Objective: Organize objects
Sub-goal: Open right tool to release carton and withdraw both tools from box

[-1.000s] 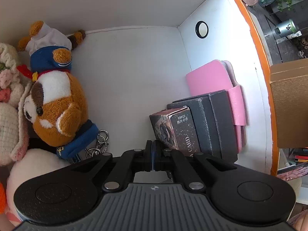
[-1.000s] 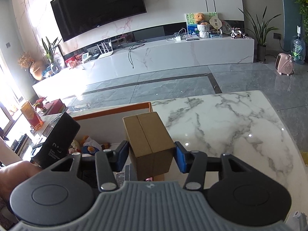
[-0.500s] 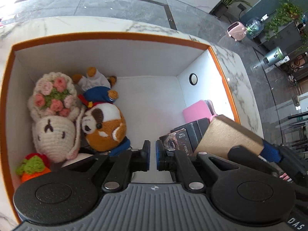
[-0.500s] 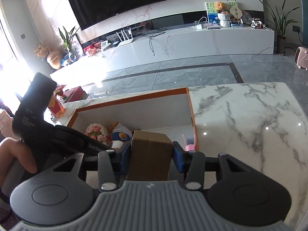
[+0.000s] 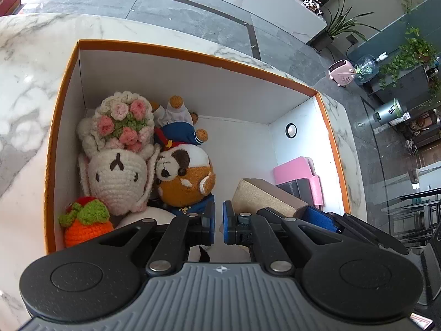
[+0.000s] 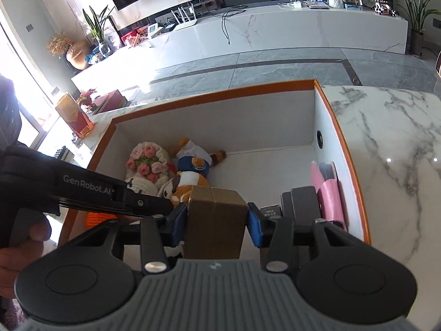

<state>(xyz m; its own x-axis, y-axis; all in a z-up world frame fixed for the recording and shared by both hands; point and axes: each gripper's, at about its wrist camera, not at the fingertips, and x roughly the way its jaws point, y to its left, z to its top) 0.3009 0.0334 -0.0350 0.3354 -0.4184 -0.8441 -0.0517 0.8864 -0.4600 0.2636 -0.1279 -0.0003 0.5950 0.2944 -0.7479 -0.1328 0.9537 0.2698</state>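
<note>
**Cardboard box held over the storage box**

The right gripper (image 6: 216, 220) is angled downward, its blue pads clamped on a plain brown cardboard box (image 6: 215, 218) above the near right part of the orange-rimmed storage box (image 5: 193, 55). The left gripper (image 5: 217, 222) is tilted down beside it, its jaws almost pressed together with nothing between them. Farther in, a crocheted orange fruit (image 5: 85, 224), a knitted white bunny (image 5: 118, 176) and a fuzzy brown plush (image 5: 187, 179) are packed along the left wall; dark boxes (image 6: 300, 201) and a pink case (image 5: 296, 171) are stood against the right wall
</note>
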